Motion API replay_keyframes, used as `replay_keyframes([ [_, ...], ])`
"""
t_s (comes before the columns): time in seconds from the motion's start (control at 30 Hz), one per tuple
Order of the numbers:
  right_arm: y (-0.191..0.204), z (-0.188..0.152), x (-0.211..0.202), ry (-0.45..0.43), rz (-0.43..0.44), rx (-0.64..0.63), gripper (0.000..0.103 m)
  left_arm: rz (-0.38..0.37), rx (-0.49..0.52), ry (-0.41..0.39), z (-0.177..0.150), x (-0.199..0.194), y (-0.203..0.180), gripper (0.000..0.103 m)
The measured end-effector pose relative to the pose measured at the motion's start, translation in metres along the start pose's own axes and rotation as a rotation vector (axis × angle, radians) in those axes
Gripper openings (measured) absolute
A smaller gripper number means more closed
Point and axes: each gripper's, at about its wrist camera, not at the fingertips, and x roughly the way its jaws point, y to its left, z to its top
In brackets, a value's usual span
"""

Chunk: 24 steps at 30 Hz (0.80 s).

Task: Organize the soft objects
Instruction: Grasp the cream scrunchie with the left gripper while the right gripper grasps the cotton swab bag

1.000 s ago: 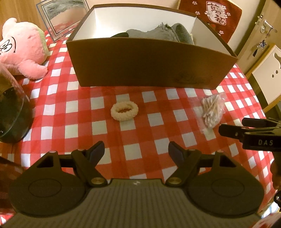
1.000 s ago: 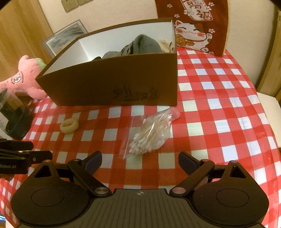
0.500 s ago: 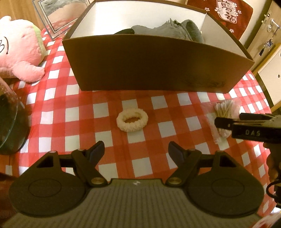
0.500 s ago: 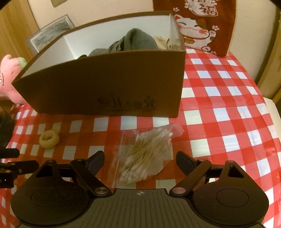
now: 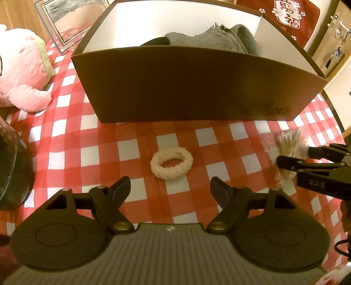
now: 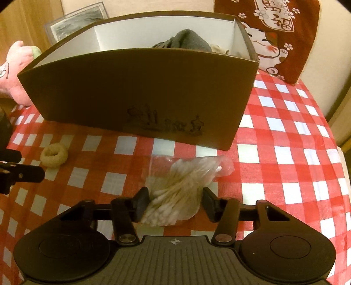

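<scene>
Cotton swabs in a thin, clear plastic bag (image 6: 175, 193) lay on the red and white checked cloth (image 6: 285, 153), near the front edge of the tabletop and just in front of the box's right corner. The bag looked crinkly and the sticks inside were thin and pale. The right gripper (image 6: 174, 202) had its two black fingers on each side of the bag, and its jaws were closing. The left finger touched the bag; I could not tell if the right one pressed on it.

A fluffy cream hair tie (image 5: 171, 162), round like a small doughnut, lay flat on the cloth further left, in front of the middle of the box. The left gripper (image 5: 170, 189) hung just in front of it with its jaws wide apart and nothing between them.

Behind both things stood a big brown cardboard box (image 5: 197, 87) with smooth white walls inside. Soft grey cloth (image 5: 219, 39) was piled in it.

A fuzzy pink plush toy (image 5: 22, 72) lay near the left edge of the tabletop. A dark glass vessel (image 5: 11, 171) stood in front of it. A framed picture (image 5: 65, 19) leaned at the back left, and a red cloth with a lucky cat (image 6: 269, 37) stood at the back right.
</scene>
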Motion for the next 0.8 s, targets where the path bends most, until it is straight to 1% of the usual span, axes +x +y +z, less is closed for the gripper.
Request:
replay_keyframes([
  [0.33,-0.007,0.002,-0.003,0.004,-0.007,0.032,0.051,-0.01,0.022,-0.025,0.011,0.023,0.004,0.078],
  [0.43,-0.006,0.002,-0.002,0.006,-0.01,0.031,0.051,-0.001,0.023,-0.025,0.014,0.032,0.006,0.075],
  [0.5,-0.006,0.003,-0.002,0.007,-0.01,0.035,0.051,0.004,0.025,-0.02,0.016,0.038,0.007,0.066],
  [0.63,-0.006,0.003,-0.002,0.008,-0.01,0.036,0.051,-0.002,0.016,-0.013,0.017,0.045,0.007,0.064],
  [0.67,-0.006,0.003,-0.002,0.008,-0.011,0.036,0.051,0.001,0.019,-0.02,0.016,0.045,0.006,0.061],
  [0.7,-0.006,0.003,-0.002,0.008,-0.01,0.036,0.051,0.001,0.023,-0.024,0.016,0.045,0.006,0.054],
  [0.73,-0.006,0.003,-0.002,0.009,-0.011,0.036,0.051,0.001,0.027,-0.03,0.016,0.045,0.005,0.05],
  [0.77,-0.006,0.003,-0.002,0.009,-0.012,0.035,0.051,0.004,0.031,-0.034,0.016,0.044,0.004,0.042],
  [0.8,-0.006,0.003,-0.001,0.009,-0.013,0.034,0.051,0.009,0.034,-0.036,0.016,0.044,0.004,0.041],
])
